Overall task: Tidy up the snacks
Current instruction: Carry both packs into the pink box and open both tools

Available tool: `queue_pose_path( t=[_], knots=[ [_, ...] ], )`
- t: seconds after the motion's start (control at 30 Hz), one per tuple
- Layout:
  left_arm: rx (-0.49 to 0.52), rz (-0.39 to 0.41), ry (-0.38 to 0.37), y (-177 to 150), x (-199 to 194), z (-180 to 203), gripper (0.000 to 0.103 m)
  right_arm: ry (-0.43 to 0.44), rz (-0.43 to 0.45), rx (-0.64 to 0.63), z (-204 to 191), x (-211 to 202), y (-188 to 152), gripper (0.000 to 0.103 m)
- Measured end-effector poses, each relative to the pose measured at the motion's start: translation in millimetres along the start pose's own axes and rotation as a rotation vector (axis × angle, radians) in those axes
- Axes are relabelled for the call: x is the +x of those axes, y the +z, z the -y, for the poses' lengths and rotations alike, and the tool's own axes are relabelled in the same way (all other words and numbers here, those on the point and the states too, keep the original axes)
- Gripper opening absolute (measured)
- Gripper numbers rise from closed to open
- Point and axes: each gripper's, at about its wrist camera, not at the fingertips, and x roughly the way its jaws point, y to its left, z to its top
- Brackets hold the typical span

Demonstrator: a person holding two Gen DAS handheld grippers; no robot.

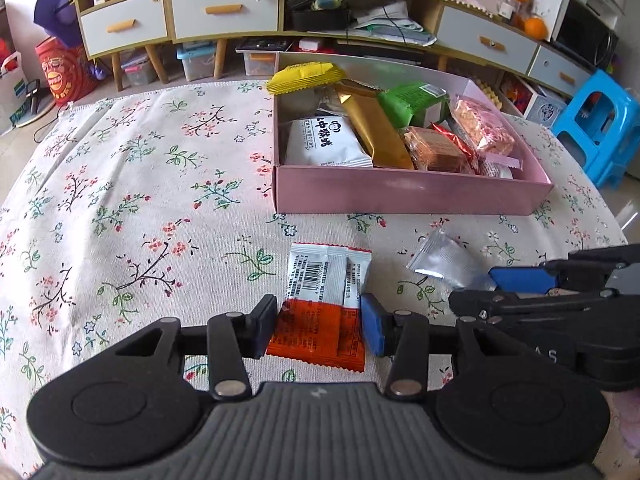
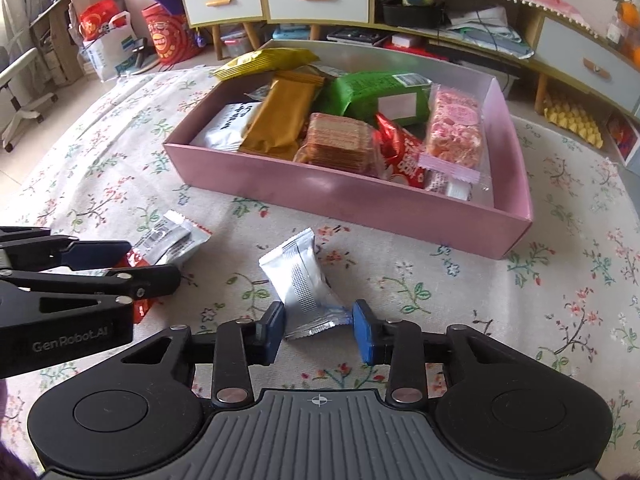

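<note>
On the floral tablecloth lies an orange-and-white snack packet (image 1: 320, 280), back side up with a barcode. My left gripper (image 1: 320, 328) is shut on its orange end, one pad on each side. Beside it to the right lies a silver packet (image 2: 304, 276), and my right gripper (image 2: 319, 332) is shut on its crimped near end. Each gripper also shows from the side in the other view: the right gripper (image 1: 476, 286) and the left gripper (image 2: 152, 264). Just beyond both packets stands the pink box (image 1: 400, 194), open-topped and holding several wrapped snacks.
The tablecloth (image 1: 140, 200) spreads bare to the left of the box. Beyond the table's far edge stand a low cabinet with drawers (image 1: 224, 16), storage bins under it, a red bag (image 1: 64, 72) and a blue plastic stool (image 1: 600, 120).
</note>
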Motion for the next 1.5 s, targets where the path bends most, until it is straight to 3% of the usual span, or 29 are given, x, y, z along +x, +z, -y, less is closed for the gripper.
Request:
queue_pose_path(
  t=[0.13, 0.37, 0.6, 0.97, 1.13, 1.5],
  knots=[
    [-0.021, -0.01, -0.011, 1.9, -3.2, -0.7, 0.042, 0.012, -0.026, 0.05, 2.1, -1.1, 1.5, 0.034],
    [-0.049, 0.001, -0.031, 5.8, -12.7, -4.4, 0.042, 0.101, -0.072, 0.253, 25.1, -8.4, 3.6, 0.034],
    [-0.103, 0.039, -0.084, 14.6, -22.6, -8.6, 0.042, 0.179, -0.061, 0.413, 49.5, -28.9, 1.0, 0.034],
    [-0.135, 0.163, -0.13, 34.0, -28.6, 1.1, 0.042, 0.28, 0.064, 0.575, 76.9, -59.1, 13.0, 0.034],
    [-0.161, 0.213, -0.135, 45.5, -18.4, 5.0, 0.042, 0.272, 0.14, 0.624, 89.0, -57.1, 23.9, 0.034],
    [-0.184, 0.274, -0.102, 60.5, 1.5, 15.2, 0.042, 0.246, 0.2, 0.688, 102.8, -32.4, 30.2, 0.034]
  ],
)
